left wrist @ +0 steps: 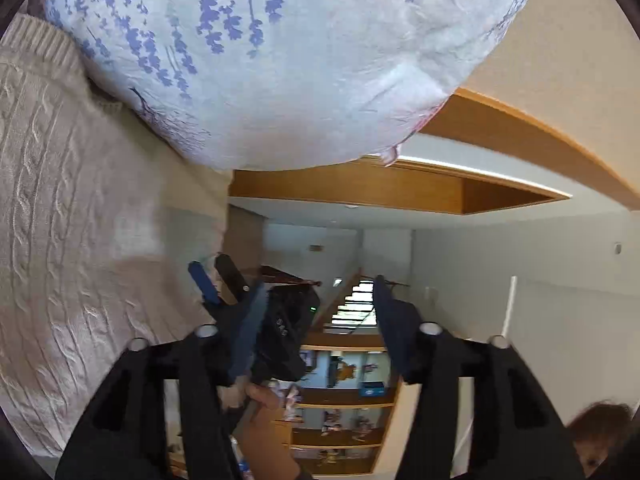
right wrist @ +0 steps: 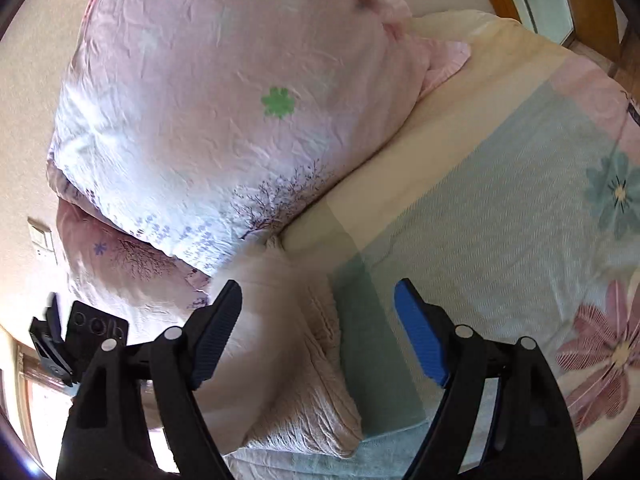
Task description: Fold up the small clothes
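Left wrist view: the left gripper (left wrist: 316, 320) has its jaws spread and holds nothing. It points past the pillow (left wrist: 256, 64) out into the room, so its gap frames shelves, not cloth. The sweater (left wrist: 80, 216), a beige cable knit, fills the picture's left side and meets the pillow at its upper end. It lies off to the side of the jaws, not between them. The other gripper shows just beside this one's left finger.

Right wrist view: the right gripper (right wrist: 320, 328) is also spread and empty. The sweater (right wrist: 296, 360) runs from the pillow (right wrist: 224, 112) down toward the camera, its long axis roughly along the fingers, its bulk in the gap and hard by the left finger. It rests on the bedspread (right wrist: 520, 208).

Judging from both views, the right gripper is the better lined up of the 2; the left would need to swing toward the knit first.
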Action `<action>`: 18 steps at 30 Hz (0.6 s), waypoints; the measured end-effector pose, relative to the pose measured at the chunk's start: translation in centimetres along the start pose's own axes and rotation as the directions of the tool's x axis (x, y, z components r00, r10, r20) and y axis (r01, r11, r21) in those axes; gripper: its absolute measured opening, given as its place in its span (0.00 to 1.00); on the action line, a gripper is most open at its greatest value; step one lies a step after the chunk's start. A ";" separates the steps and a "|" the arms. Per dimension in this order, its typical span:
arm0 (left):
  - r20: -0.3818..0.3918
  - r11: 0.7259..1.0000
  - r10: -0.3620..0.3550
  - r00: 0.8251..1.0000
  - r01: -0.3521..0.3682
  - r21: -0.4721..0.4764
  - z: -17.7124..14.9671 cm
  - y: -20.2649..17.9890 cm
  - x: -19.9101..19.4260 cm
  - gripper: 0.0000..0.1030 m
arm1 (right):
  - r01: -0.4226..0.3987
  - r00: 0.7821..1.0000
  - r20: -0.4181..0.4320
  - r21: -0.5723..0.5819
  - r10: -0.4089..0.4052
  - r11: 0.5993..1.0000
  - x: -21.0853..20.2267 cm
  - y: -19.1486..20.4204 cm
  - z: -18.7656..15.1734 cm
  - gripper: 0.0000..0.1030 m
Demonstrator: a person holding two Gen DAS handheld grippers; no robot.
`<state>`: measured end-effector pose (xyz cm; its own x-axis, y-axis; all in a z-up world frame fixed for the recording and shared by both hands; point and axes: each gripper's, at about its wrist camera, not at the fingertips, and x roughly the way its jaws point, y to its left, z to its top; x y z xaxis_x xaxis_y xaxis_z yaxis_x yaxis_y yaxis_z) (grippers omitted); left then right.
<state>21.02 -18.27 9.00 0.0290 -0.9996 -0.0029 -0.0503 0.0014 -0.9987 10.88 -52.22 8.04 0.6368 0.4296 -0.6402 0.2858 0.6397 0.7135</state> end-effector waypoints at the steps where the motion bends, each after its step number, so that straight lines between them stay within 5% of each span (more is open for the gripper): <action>1: 0.061 0.995 0.073 0.995 -0.077 0.060 0.1 -0.6 -1.1 0.80 | -0.020 1.000 -0.018 -0.001 0.020 1.000 0.0 -0.2 0.5 0.85; 2: 0.139 0.964 0.203 0.969 -0.223 0.148 0.1 -1.4 -2.5 0.83 | -0.040 0.998 -0.041 -0.003 0.040 0.999 0.2 -0.2 0.9 0.91; 3: 0.210 0.895 0.353 0.912 -0.394 0.209 0.0 -2.0 -3.8 0.83 | -0.056 0.996 -0.071 -0.003 0.056 0.998 0.7 -0.3 1.2 0.92; 5: 0.275 0.735 0.582 0.765 -0.640 0.225 -0.1 -1.5 -5.0 0.83 | -0.073 0.984 -0.163 -0.002 0.072 0.997 2.6 -0.2 1.6 0.92; 6: 0.270 0.678 0.649 0.711 -0.702 0.219 -0.3 -0.7 -5.5 0.83 | -0.076 0.972 -0.222 -0.005 0.073 0.997 4.0 -0.2 1.7 0.92; 9: 0.258 0.565 0.756 0.602 -0.798 0.208 -1.4 1.9 -6.7 0.83 | -0.045 0.937 -0.349 -0.062 0.020 0.997 7.9 0.7 0.8 0.92; 12: 0.206 0.553 0.788 0.580 -0.814 0.177 -2.0 4.6 -5.4 0.83 | -0.016 0.907 -0.419 -0.110 -0.032 0.994 10.5 1.3 -0.2 0.93; 13: 0.188 0.553 0.793 0.579 -0.814 0.174 -2.2 5.2 -4.9 0.83 | -0.038 0.915 -0.402 -0.126 -0.016 0.991 10.6 1.7 -0.3 0.95; 15: 0.159 0.560 0.794 0.587 -0.808 0.183 -2.6 6.2 -3.4 0.83 | -0.069 0.906 -0.424 -0.119 0.012 0.990 11.3 1.9 -0.7 0.81; 16: 0.148 0.569 0.789 0.597 -0.800 0.191 -2.7 6.6 -2.7 0.83 | -0.077 0.898 -0.439 -0.109 0.022 0.991 12.0 1.7 -1.1 0.64; 17: 0.147 0.573 0.785 0.601 -0.796 0.195 -2.8 6.8 -2.2 0.86 | -0.075 0.911 -0.412 -0.126 0.017 0.989 12.1 1.9 -1.1 0.49; 18: 0.166 0.576 0.775 0.609 -0.790 0.208 -3.0 6.7 -2.0 0.87 | -0.083 0.914 -0.405 -0.138 0.020 0.987 12.3 2.0 -1.2 0.45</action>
<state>17.63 -16.30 2.43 0.1445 -0.6031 -0.7845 0.1558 0.7968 -0.5838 18.44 -44.92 1.30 0.2973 0.6637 -0.6864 0.1306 0.6839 0.7178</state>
